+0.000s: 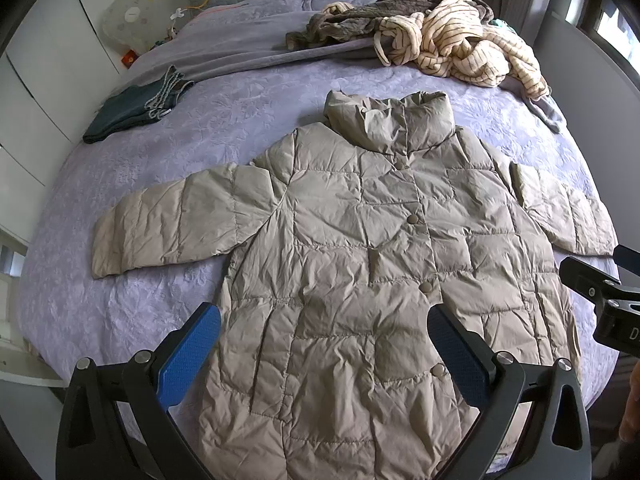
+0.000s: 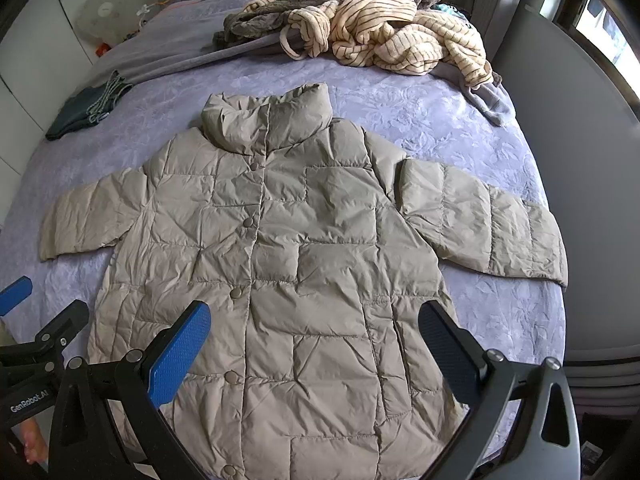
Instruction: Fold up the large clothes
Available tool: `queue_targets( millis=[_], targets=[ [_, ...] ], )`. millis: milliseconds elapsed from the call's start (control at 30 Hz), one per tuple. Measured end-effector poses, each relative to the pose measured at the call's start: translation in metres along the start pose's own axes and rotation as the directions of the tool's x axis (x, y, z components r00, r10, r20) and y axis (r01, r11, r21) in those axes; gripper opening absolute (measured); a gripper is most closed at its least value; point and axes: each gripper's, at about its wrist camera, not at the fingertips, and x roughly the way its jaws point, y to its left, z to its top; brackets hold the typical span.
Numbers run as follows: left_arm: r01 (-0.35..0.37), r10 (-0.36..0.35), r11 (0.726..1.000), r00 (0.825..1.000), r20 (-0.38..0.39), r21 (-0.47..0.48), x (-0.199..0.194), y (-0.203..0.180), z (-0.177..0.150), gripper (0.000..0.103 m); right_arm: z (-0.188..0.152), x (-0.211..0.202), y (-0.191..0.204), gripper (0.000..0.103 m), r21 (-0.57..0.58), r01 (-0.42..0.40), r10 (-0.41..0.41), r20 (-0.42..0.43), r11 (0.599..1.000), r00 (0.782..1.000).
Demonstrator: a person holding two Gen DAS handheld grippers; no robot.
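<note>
Folded dark jeans (image 1: 136, 106) lay at the bed's (image 1: 224, 128) left edge; the beige puffer coat (image 1: 360, 264) lay flat at centre, sleeves spread, and a striped robe heap (image 1: 452, 44) sat far right. The left gripper (image 1: 324, 352) and right gripper (image 2: 314, 350) hovered above the hem, fingers spread wide, holding nothing.

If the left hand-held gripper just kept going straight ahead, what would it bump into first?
Most likely the beige puffer coat spread flat on the bed. The left hand-held gripper is open and points over the coat's lower front, near its snap buttons. Depth is hard to judge, so the exact spot is uncertain.
</note>
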Motion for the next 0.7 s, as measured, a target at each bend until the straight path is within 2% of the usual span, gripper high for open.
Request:
queue_targets(
  millis=[700],
  targets=[
    [0.001, -0.001, 1.000, 1.000, -0.001, -0.001, 0.0000, 0.0005, 0.0001, 0.103, 0.0008, 0.0006, 0.0004, 0.103, 0.001, -0.001, 0.001, -0.001, 1.000, 1.000]
  ],
)
